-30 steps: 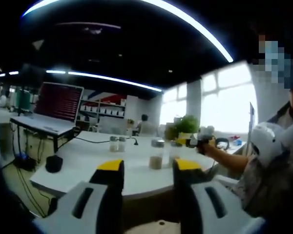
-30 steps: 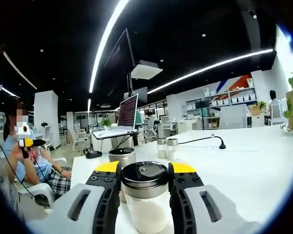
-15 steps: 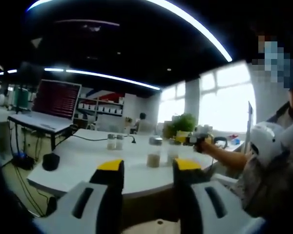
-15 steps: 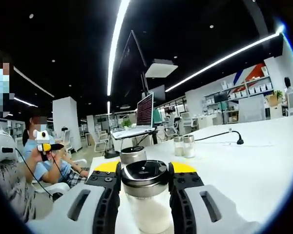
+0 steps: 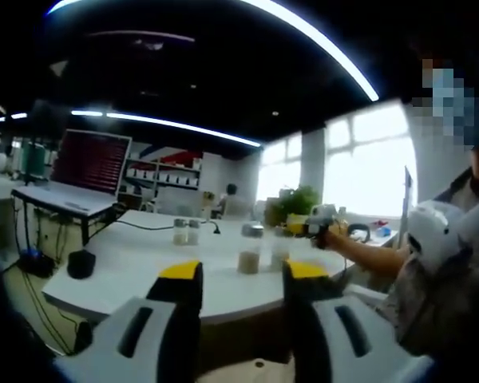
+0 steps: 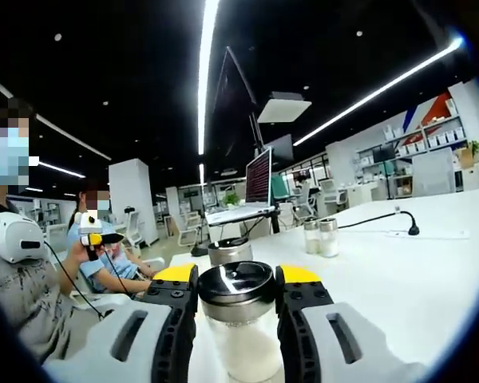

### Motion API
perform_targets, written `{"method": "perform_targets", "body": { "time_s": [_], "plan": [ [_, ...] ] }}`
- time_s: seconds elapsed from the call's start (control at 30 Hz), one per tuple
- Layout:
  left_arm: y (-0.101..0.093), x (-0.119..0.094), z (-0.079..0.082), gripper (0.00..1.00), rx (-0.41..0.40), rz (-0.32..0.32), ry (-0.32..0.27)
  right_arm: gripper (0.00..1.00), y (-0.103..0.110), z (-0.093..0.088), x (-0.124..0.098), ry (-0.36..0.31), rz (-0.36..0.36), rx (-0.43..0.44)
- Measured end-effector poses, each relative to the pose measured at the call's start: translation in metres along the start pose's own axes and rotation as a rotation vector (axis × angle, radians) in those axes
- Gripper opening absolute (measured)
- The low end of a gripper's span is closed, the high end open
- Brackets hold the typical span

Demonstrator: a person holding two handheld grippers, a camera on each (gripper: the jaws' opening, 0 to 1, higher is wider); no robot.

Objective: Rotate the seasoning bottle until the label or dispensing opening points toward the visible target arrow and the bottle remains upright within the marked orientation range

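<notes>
Gripping a seasoning bottle (image 6: 237, 319) by the glass just under its steel cap (image 6: 236, 282), the right gripper (image 6: 236, 281) holds it upright at the near edge of a white table (image 6: 399, 271), jaws closed to the bottle's width. A second shaker (image 6: 229, 250) stands just behind it, and a pair (image 6: 320, 236) farther back near a black cable (image 6: 383, 217). No target arrow or marked range can be made out, nor which way the label faces. Turning it well likely means twisting slowly about the bottle's own axis, keeping the cap level and the grip firm so the glass does not slip. Seen from the left gripper view, the person's forearm (image 5: 367, 254) reaches level across the table to that gripper (image 5: 318, 223). The left gripper (image 5: 241, 275) hangs off the table edge, jaws apart and holding nothing, aimed at the shakers (image 5: 248, 249).
</notes>
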State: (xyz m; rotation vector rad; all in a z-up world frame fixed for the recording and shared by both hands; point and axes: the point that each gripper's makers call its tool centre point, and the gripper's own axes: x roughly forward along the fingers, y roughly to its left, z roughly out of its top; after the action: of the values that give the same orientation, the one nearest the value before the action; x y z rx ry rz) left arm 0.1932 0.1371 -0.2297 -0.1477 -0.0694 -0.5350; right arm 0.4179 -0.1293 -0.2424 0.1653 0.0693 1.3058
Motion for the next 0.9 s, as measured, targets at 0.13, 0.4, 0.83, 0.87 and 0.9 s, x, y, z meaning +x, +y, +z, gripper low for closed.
{"method": "perform_targets", "body": {
  "time_s": [0.13, 0.4, 0.83, 0.87, 0.9],
  "plan": [
    [-0.002, 0.001, 0.001, 0.42, 0.003, -0.006, 0.001, 0.37, 0.001, -0.001, 0.0, 0.021, 0.048, 0.009],
    [-0.002, 0.0, 0.002, 0.42, 0.004, -0.007, 0.003, 0.37, 0.006, -0.002, 0.001, 0.027, 0.133, -0.006],
    [-0.001, 0.0, 0.003, 0.42, 0.007, -0.005, 0.004, 0.55, 0.005, -0.002, -0.002, 0.027, 0.113, -0.02],
    [-0.001, 0.0, 0.003, 0.42, 0.007, -0.004, 0.005, 0.71, 0.006, 0.002, -0.003, -0.006, 0.097, -0.002],
    [0.0, 0.0, 0.004, 0.42, 0.007, -0.004, 0.005, 0.77, 0.008, 0.005, -0.004, -0.03, 0.086, 0.014]
  ]
}}
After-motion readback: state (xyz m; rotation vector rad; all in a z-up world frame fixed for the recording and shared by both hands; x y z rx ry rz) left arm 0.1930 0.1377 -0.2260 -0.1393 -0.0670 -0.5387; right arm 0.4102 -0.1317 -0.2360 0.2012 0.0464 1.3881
